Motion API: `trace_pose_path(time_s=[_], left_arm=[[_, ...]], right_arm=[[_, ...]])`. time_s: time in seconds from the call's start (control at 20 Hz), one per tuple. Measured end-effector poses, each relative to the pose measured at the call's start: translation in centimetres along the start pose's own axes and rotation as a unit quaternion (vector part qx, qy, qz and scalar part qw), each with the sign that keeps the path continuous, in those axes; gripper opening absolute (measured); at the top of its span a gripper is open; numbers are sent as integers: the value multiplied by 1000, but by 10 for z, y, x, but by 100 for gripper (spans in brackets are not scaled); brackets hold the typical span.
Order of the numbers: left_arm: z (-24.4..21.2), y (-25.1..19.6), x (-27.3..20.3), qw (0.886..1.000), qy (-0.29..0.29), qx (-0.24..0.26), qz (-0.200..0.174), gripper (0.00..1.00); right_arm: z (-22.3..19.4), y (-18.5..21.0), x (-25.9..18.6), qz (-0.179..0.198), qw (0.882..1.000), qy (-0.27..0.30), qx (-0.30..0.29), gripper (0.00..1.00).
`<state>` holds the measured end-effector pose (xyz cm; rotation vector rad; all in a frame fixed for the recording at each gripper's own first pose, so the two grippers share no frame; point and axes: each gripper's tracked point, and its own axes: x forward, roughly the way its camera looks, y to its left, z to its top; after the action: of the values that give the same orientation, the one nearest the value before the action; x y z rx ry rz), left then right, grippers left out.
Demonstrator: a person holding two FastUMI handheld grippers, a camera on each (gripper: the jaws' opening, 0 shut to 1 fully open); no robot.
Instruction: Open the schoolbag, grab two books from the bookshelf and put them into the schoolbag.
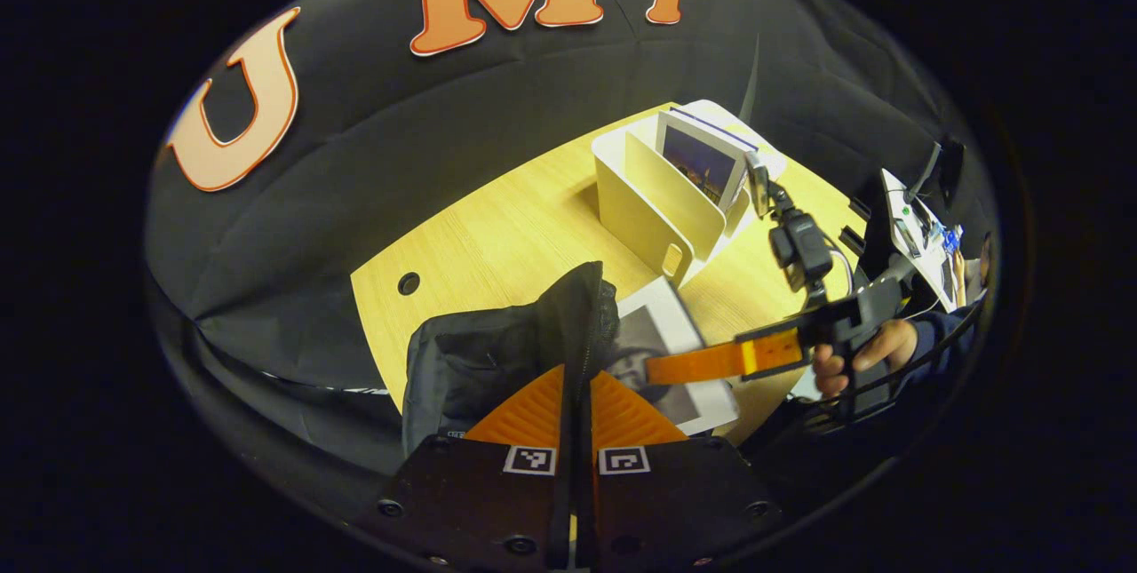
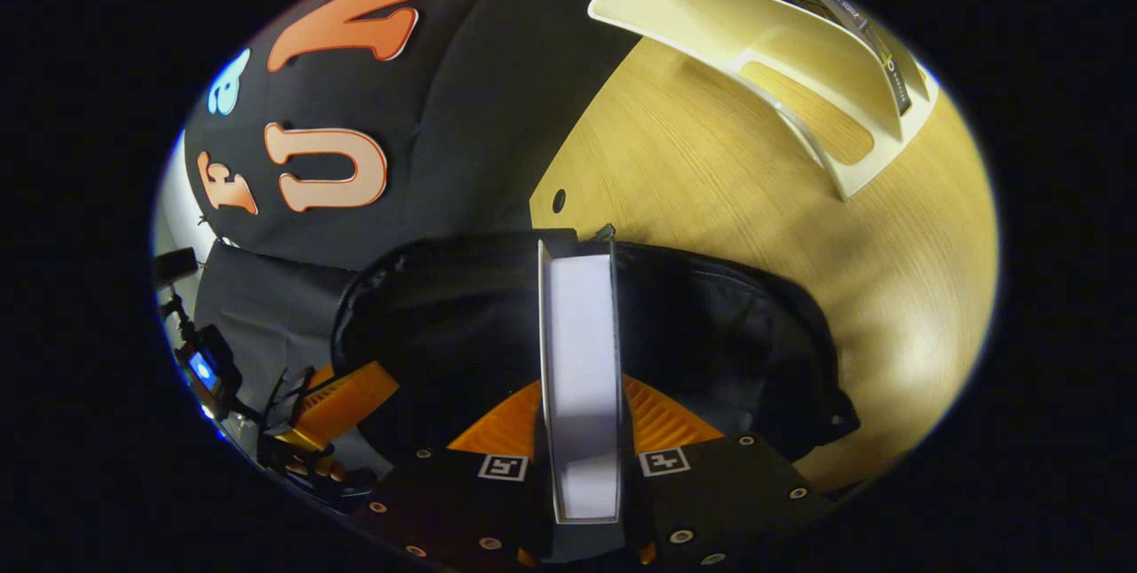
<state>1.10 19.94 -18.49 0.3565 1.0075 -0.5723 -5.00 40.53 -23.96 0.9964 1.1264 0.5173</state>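
The black schoolbag (image 1: pixel 480 351) lies on the wooden table (image 1: pixel 497 235). My left gripper (image 1: pixel 576 378) is shut on the raised edge of its opening, by the zipper, and holds it up. In the right gripper view my right gripper (image 2: pixel 582 395) is shut on a book (image 2: pixel 582 333), seen edge-on with white pages, its far end over the open schoolbag (image 2: pixel 444 315). The left gripper view shows that book's grey-and-white cover (image 1: pixel 666 333) beside the bag, with the right gripper (image 1: pixel 711 362) on it. The cream bookshelf (image 1: pixel 657 200) holds another book (image 1: pixel 702 160).
A person's hand (image 1: pixel 853 360) holds the right gripper's handle at the table's right side. A small round hole (image 1: pixel 409 282) sits in the tabletop near the left edge. The bookshelf (image 2: pixel 799 49) stands beyond the bag, with bare wood (image 2: pixel 711 173) between them. A device stand (image 1: pixel 915 226) is far right.
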Motion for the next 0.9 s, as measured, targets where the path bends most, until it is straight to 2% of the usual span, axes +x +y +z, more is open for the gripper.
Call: trace_pose_path(time_s=[0.1, 0.15, 0.2, 0.3, 0.35, 0.4, 0.45, 0.5, 0.55, 0.6, 0.8, 0.9], left_arm=[[1, -10, 1, 1000, -3, -5, -9, 4], [1, -12, 1, 1000, -5, -7, -9, 3], [2, -13, 1, 1000, -6, -10, -9, 3], [1, -6, 3, 1000, -6, -19, 0, 4], [-1, -2, 4, 1000, -6, -27, 4, 4], [-3, 3, 4, 1000, -4, -30, 6, 4], [-3, 6, 3, 999, -4, -30, 10, 4], [-4, 6, 3, 1000, -3, -29, 10, 4], [-4, 5, 5, 1000, -4, -28, 8, 4], [-4, 5, 6, 1000, -3, -28, 7, 4], [-8, -2, 11, 1000, 2, -27, -1, 4], [-6, 0, 15, 1000, 2, -19, 5, 4]], right_arm=[[-8, -5, 16, -11, 1000, 2, -8, 31], [-12, -8, 24, -12, 1000, 11, -8, 43], [-17, -6, 30, -16, 1000, 20, -3, 33], [-21, -3, 30, -27, 999, 33, -12, 38], [-25, -4, 31, -41, 998, 51, -23, 22], [-30, -10, 24, -57, 995, 68, -41, 39], [-35, -18, 15, -75, 991, 88, -64, 66], [-38, -26, 6, -91, 987, 99, -93, 67], [-38, -37, -6, -115, 979, 112, -121, 91], [-37, -44, -17, -130, 973, 117, -148, 97], [-21, -57, -70, -171, 958, 127, -191, 98], [11, -67, -102, -220, 947, 102, -211, 98]])
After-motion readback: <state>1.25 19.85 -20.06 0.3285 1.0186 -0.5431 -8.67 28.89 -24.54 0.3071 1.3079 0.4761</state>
